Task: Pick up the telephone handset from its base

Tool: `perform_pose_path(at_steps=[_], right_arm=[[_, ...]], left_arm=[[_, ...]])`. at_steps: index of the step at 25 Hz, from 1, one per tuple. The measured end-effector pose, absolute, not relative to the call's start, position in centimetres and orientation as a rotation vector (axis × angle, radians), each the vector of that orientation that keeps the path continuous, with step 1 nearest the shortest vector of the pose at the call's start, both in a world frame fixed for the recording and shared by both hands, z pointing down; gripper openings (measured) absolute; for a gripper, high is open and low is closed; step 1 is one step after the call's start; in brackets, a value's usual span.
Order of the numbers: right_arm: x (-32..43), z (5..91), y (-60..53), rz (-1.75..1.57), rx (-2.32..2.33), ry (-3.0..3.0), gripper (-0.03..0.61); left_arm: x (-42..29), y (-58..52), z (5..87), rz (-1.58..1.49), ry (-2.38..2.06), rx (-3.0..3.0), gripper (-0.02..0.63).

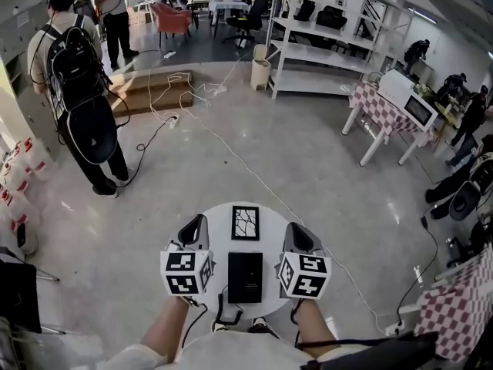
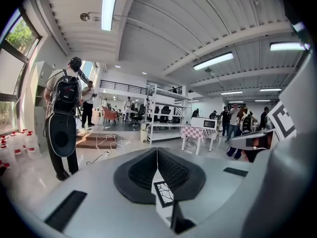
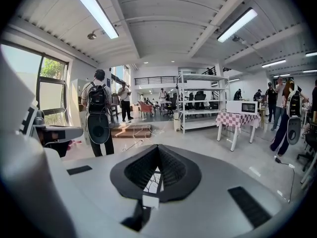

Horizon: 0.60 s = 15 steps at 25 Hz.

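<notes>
A black telephone (image 1: 245, 277) lies flat on the small round white table (image 1: 223, 214), with its handset on the base and a dark cord (image 1: 225, 314) curling off its near end. My left gripper (image 1: 194, 226) hovers just left of the phone, my right gripper (image 1: 297, 231) just right of it, neither touching it. In the left gripper view the left gripper (image 2: 157, 150) has its black pads meeting at the tip with nothing between them. The right gripper (image 3: 158, 148) looks the same in the right gripper view. A dark corner of the phone (image 2: 181, 223) shows low between the jaws.
A square card with a crack-like black pattern (image 1: 246, 223) lies on the table beyond the phone. A person with a backpack (image 1: 77, 91) stands on the floor far left. White shelving (image 1: 323, 45), a checked-cloth table with a microwave (image 1: 393, 102) and floor cables (image 1: 192, 114) lie farther off.
</notes>
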State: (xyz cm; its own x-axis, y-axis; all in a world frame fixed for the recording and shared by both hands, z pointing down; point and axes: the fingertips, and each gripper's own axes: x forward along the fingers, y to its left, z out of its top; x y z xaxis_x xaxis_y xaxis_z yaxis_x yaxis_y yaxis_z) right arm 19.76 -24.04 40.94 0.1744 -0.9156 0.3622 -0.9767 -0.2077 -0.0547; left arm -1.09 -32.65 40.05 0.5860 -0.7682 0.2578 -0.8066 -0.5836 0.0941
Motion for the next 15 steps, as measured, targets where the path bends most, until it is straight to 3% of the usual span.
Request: perform_pose_path(at_steps=[15], right_arm=[[21.9, 40.0, -24.3, 0.408, 2.158, -1.958, 0.024]], left_arm=[[0.3, -30.2, 40.3, 0.306, -1.448, 2.542, 0.020]])
